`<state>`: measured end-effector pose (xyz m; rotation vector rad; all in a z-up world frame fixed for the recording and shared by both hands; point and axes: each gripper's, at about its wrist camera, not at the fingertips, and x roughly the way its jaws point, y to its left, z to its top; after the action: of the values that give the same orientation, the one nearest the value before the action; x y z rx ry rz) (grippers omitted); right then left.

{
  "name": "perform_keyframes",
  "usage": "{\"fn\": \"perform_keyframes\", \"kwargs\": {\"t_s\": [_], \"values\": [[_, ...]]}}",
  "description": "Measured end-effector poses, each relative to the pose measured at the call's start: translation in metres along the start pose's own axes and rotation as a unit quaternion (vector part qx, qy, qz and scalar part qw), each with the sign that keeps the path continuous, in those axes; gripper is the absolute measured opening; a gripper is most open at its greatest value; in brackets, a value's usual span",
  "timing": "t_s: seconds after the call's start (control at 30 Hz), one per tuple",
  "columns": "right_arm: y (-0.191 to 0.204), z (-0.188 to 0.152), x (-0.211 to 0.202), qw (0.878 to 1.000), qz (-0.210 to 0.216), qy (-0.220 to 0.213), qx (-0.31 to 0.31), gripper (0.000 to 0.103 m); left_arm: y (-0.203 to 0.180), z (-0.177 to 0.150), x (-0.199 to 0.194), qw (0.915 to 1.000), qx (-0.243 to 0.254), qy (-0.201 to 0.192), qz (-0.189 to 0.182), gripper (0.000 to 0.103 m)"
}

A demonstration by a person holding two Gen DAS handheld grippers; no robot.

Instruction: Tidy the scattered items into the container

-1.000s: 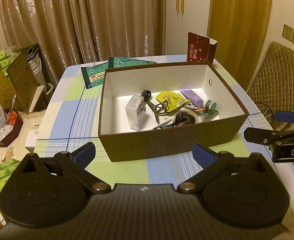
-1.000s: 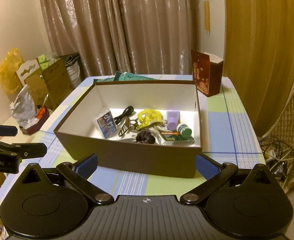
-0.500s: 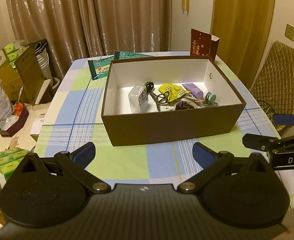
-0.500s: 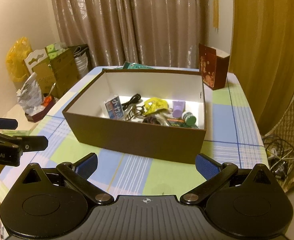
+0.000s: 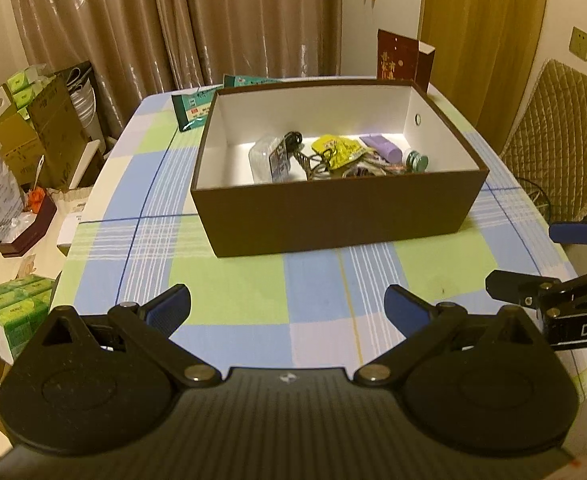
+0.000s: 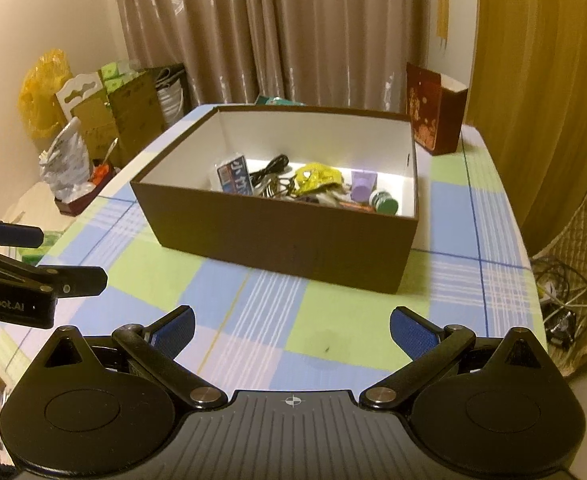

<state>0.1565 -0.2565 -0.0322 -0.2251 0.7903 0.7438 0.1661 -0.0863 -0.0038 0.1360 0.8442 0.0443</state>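
1. Close to both cameras, the left gripper [image 5: 287, 307] and right gripper [image 6: 291, 326] hang over the checked table [image 5: 245, 300], fingers wide apart, holding nothing.
2. Straight ahead of both sits the brown box [image 5: 333, 216], long side facing them. Neither gripper looks nearer.
3. Inside lie a yellow packet [image 6: 317, 176], a purple tube [image 5: 381, 148] and other small bits.
4. Far back, the left view shows green packets [image 5: 195, 106] behind the box; the right view mostly hides them.

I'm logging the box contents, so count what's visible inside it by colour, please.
Yellow: 1, packet
Purple: 1, tube
Green: 1, capped bottle
Black: 1, cable
Clear with blue label: 1, pack
Total: 5; the tangle in the brown box is unclear.
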Motion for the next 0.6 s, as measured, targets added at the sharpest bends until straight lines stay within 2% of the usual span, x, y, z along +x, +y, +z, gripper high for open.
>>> {"fn": "perform_keyframes", "kwargs": {"t_s": [0.6], "values": [[0.003,-0.007,0.013,1.0,0.002,0.021,0.006,0.101,-0.001,-0.012,0.016,0.9996,0.013,0.025,-0.002,0.102]]}}
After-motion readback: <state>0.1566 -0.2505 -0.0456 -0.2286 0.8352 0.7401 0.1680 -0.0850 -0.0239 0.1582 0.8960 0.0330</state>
